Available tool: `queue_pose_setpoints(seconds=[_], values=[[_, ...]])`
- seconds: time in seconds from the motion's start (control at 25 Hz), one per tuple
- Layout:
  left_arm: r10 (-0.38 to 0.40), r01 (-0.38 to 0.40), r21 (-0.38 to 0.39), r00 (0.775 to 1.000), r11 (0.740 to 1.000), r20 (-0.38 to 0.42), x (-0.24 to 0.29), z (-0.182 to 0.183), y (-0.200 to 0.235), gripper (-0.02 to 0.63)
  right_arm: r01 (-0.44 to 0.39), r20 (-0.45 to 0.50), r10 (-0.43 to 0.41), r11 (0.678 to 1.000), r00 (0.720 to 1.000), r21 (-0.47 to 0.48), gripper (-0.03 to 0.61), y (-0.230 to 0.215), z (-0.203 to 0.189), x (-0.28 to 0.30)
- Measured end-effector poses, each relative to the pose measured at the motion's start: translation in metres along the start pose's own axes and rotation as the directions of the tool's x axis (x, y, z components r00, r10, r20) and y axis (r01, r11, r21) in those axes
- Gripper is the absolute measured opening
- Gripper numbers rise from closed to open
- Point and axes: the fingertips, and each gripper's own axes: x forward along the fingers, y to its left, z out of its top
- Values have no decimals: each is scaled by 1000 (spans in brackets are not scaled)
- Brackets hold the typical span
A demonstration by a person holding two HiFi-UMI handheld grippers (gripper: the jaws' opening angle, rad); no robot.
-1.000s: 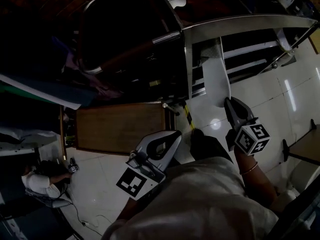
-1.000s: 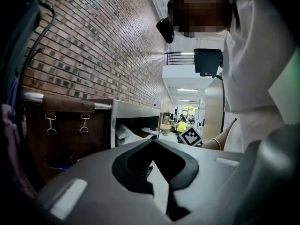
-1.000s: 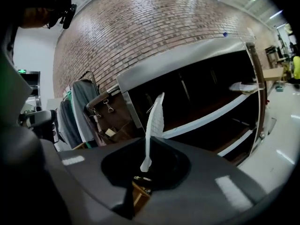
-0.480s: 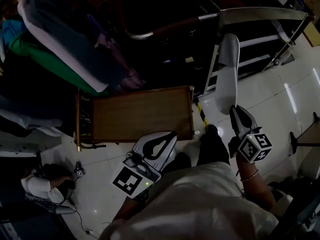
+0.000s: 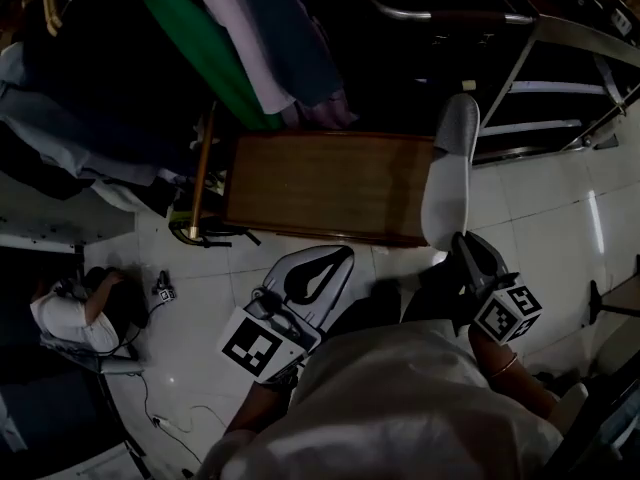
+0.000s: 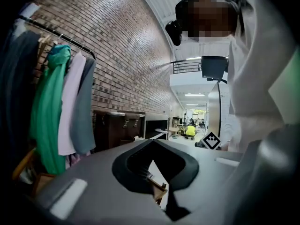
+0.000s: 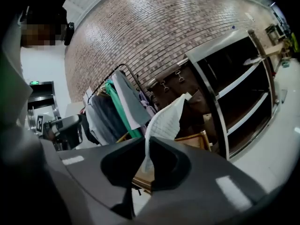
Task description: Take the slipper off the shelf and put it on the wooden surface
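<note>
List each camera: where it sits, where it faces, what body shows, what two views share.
Head view: on the head, facing steeply down at the wooden table; left claw, right claw, torso show.
Left gripper view: on the shut left claw, facing the hanging clothes; torso at right.
Right gripper view: on right claw shut on the slipper, facing the shelf; torso left.
Shared: slipper in head and right gripper views.
</note>
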Motion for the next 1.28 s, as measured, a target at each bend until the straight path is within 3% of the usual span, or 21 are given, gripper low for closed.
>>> queue_pose_setpoints(seconds=[0.08, 0.16, 0.28, 0.44, 0.64, 0.72, 0.8, 0.84, 1.12, 1.28], values=[[43, -42, -21, 999, 999, 17, -20, -5, 7, -6, -39, -4, 40, 994, 999, 106, 32, 9, -13, 16], [79, -79, -35, 997, 996, 22, -36, -10, 10, -6, -82, -7, 86, 965, 996, 248, 29, 16, -33, 34], [113, -113, -41, 994, 993, 6, -53, -16, 10, -6, -93, -53, 119, 932, 991, 349, 31, 16, -79, 63], [140, -140, -36, 990, 990, 3, -64, -18, 5, -6, 29, -184, 41, 932, 982, 361, 31, -15, -136, 98], [147, -148, -10, 989, 989, -29, -68, -18, -3, -6, 125, -317, -16, 937, 948, 325, 32, -33, -180, 109], [138, -138, -18, 990, 990, -32, -65, -21, -4, -6, 193, -346, -71, 923, 936, 332, 77, -48, -191, 105], [118, -119, -22, 993, 993, -30, -61, -23, -7, -6, 231, -356, -106, 915, 929, 331, 173, -61, -193, 99], [107, -107, -22, 994, 994, -31, -59, -24, -8, -6, 236, -357, -114, 917, 927, 322, 191, -64, -191, 96], [14, -14, -27, 1000, 1000, 0, -36, -18, -20, -6, 315, -348, -223, 920, 911, 235, 218, -72, -164, 45], [-59, 60, -24, 997, 998, 41, -22, -8, -28, -6, 167, -156, -142, 973, 977, 157, 220, -17, -77, 14]])
